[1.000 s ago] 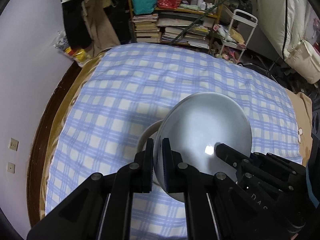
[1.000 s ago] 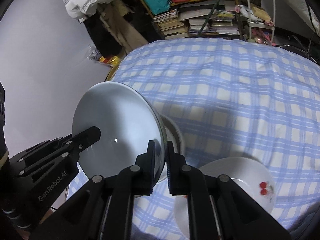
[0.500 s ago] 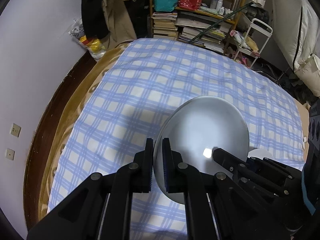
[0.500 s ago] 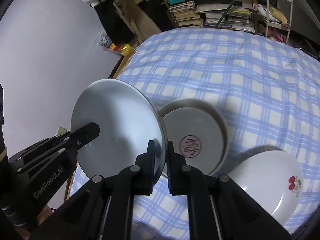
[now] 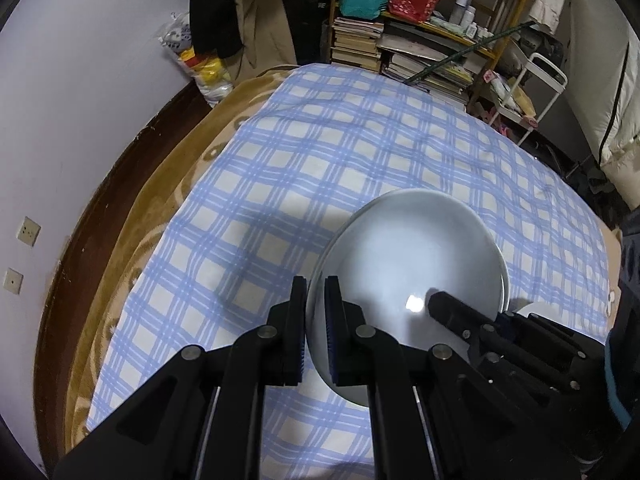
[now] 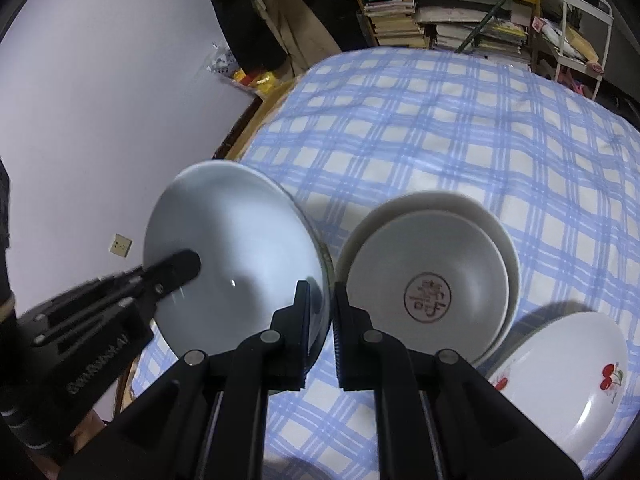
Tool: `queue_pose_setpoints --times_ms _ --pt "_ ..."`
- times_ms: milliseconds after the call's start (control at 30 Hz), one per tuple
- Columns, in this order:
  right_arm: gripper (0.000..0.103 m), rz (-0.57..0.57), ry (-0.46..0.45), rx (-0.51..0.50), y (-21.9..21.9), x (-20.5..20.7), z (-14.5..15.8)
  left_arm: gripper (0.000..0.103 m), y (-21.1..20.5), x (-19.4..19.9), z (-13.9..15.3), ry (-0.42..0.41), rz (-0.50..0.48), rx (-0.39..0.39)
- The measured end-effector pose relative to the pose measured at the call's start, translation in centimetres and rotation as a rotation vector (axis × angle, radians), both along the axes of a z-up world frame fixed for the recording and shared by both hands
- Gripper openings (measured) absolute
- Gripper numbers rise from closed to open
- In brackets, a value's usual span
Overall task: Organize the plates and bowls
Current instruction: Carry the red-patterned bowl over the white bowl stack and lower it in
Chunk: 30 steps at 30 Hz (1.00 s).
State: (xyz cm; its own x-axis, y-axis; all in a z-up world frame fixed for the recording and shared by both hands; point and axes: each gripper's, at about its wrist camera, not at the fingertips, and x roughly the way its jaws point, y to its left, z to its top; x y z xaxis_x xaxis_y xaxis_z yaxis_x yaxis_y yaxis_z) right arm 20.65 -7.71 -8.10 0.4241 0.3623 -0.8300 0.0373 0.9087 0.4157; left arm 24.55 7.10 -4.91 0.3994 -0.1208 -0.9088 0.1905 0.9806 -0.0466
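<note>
A pale grey-blue bowl [image 5: 408,268] is held in the air above the bed by both grippers. My left gripper [image 5: 316,320] is shut on its left rim; my right gripper [image 6: 322,308] is shut on its right rim, with the bowl [image 6: 236,248] to its left. In the right wrist view a grey bowl with a red seal mark [image 6: 428,284] sits nested in a larger cream bowl [image 6: 448,204] on the bed. A white plate with cherries [image 6: 560,364] lies at the lower right; its edge shows in the left wrist view [image 5: 536,308].
The bed has a blue checked sheet [image 5: 360,160] over a brown blanket [image 5: 160,216]. A white wall [image 5: 60,120] runs along the left. Bookshelves with stacked books [image 5: 420,52] and a white cart [image 5: 548,80] stand beyond the far end.
Both grippers have lifted the pale bowl up and to the left, off the nested bowls. The seal-marked bowl and the cherry plate are now uncovered in the right wrist view.
</note>
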Motion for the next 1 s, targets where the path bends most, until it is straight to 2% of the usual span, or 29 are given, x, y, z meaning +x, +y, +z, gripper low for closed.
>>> queue_pose_setpoints --times_ms 333,600,867,1000 --pt "0.012 -0.025 0.014 -0.053 -1.4 -0.1 -0.6 0.008 -1.7 0.0 -1.3 0.024 -0.036 -0.056" --pt "0.012 -0.067 0.018 -0.084 -4.2 -0.6 -1.1 0.008 -4.1 -0.5 -2.6 0.059 -0.045 -0.091" --pt "0.012 -0.078 0.057 -0.124 -5.7 -0.7 -2.7 0.008 -6.2 -0.9 -4.6 0.095 -0.065 -0.068" --pt "0.012 -0.055 0.06 -0.176 -5.7 -0.8 -3.3 0.008 -6.8 -0.9 -5.6 0.117 -0.08 -0.055"
